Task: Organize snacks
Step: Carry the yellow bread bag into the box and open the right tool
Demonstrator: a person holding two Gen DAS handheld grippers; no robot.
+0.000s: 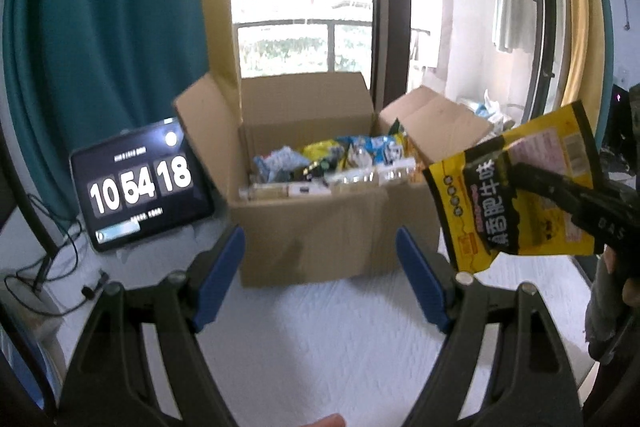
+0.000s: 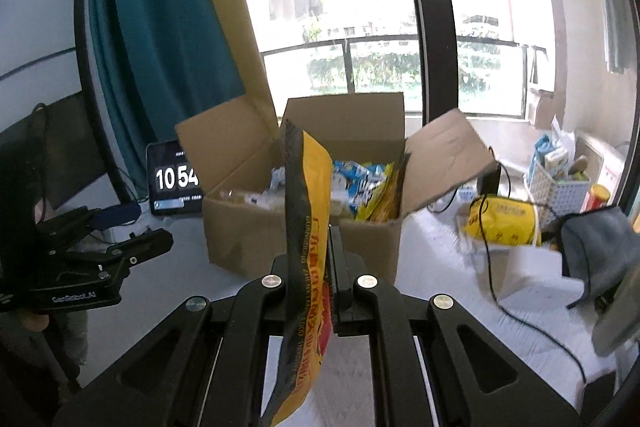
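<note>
An open cardboard box (image 1: pixel 320 227) stands on the white table, holding several snack packets (image 1: pixel 344 163); it also shows in the right wrist view (image 2: pixel 304 239). My right gripper (image 2: pixel 320 259) is shut on a yellow and black snack bag (image 2: pixel 310 227) and holds it in the air in front of the box. The same snack bag (image 1: pixel 516 187) shows at the right of the left wrist view, clamped by the right gripper (image 1: pixel 532 179). My left gripper (image 1: pixel 320 267) is open and empty, in front of the box; it also shows at the left of the right wrist view (image 2: pixel 132 227).
A tablet showing a clock (image 1: pixel 140 187) leans left of the box, with cables (image 1: pixel 52 267) beside it. Right of the box lie a yellow packet (image 2: pixel 504 223), a white basket (image 2: pixel 560 187), a grey cloth (image 2: pixel 600 251) and a black cable (image 2: pixel 520 307). Windows stand behind.
</note>
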